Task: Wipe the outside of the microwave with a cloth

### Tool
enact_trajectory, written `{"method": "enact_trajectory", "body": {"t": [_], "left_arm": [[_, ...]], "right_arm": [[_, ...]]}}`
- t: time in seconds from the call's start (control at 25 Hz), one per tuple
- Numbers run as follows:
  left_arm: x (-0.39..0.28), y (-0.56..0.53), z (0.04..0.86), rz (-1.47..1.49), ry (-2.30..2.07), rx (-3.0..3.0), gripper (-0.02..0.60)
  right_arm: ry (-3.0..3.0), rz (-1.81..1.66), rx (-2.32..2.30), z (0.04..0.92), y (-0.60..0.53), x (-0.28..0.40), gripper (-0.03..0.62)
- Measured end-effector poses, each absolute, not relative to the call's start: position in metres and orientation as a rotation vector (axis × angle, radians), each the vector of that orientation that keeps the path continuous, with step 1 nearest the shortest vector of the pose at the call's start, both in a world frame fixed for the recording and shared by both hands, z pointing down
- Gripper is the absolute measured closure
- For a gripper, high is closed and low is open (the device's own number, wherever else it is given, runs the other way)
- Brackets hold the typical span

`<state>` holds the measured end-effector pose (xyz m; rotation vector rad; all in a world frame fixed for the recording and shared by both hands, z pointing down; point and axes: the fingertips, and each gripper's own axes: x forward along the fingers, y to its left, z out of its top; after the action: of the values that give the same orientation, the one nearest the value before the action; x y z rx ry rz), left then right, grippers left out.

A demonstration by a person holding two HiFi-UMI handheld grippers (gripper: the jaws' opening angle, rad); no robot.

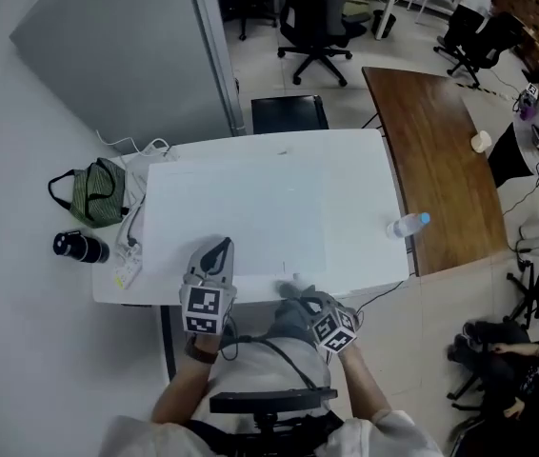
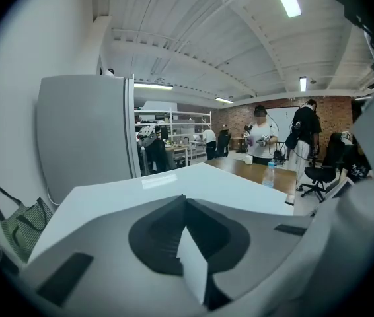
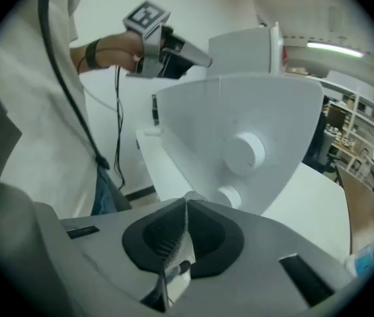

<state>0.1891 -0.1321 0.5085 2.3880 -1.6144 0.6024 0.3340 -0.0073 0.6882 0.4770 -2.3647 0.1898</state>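
The white microwave [image 1: 236,219] stands on a white table [image 1: 369,184], and I look down on its top. My left gripper [image 1: 219,248] hovers over the top's front edge, shut with nothing visible between the jaws. In the left gripper view the microwave's flat top [image 2: 167,183] stretches ahead of the left gripper [image 2: 186,200]. My right gripper [image 1: 295,289] sits at the front right corner, shut on a grey mesh cloth [image 3: 174,243]. The right gripper view shows the right gripper [image 3: 187,203] just below the microwave's front panel [image 3: 260,111] and its two round knobs [image 3: 243,154].
Left of the microwave lie a green bag [image 1: 93,193], a black cylinder [image 1: 79,247] and a power strip [image 1: 127,267]. A water bottle [image 1: 408,224] stands at the table's right edge. A wooden table [image 1: 441,150], office chairs [image 1: 317,22] and a grey partition [image 1: 127,46] surround the spot.
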Motion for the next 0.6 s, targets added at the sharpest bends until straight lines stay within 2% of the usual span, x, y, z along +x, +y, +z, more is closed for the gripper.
{"method": "enact_trajectory", "body": {"t": [0.36,0.6], "left_arm": [[0.025,0.035,0.508,0.418,-1.548,2.422,0.574],[-0.026,0.101,0.491,0.339,-1.53,2.421,0.574]], "right_arm": [[-2.678,0.167,1.185,0.534,0.068,0.151,0.572],[-2.797,0.196,1.417,0.46,0.106,0.083,0.572]]}}
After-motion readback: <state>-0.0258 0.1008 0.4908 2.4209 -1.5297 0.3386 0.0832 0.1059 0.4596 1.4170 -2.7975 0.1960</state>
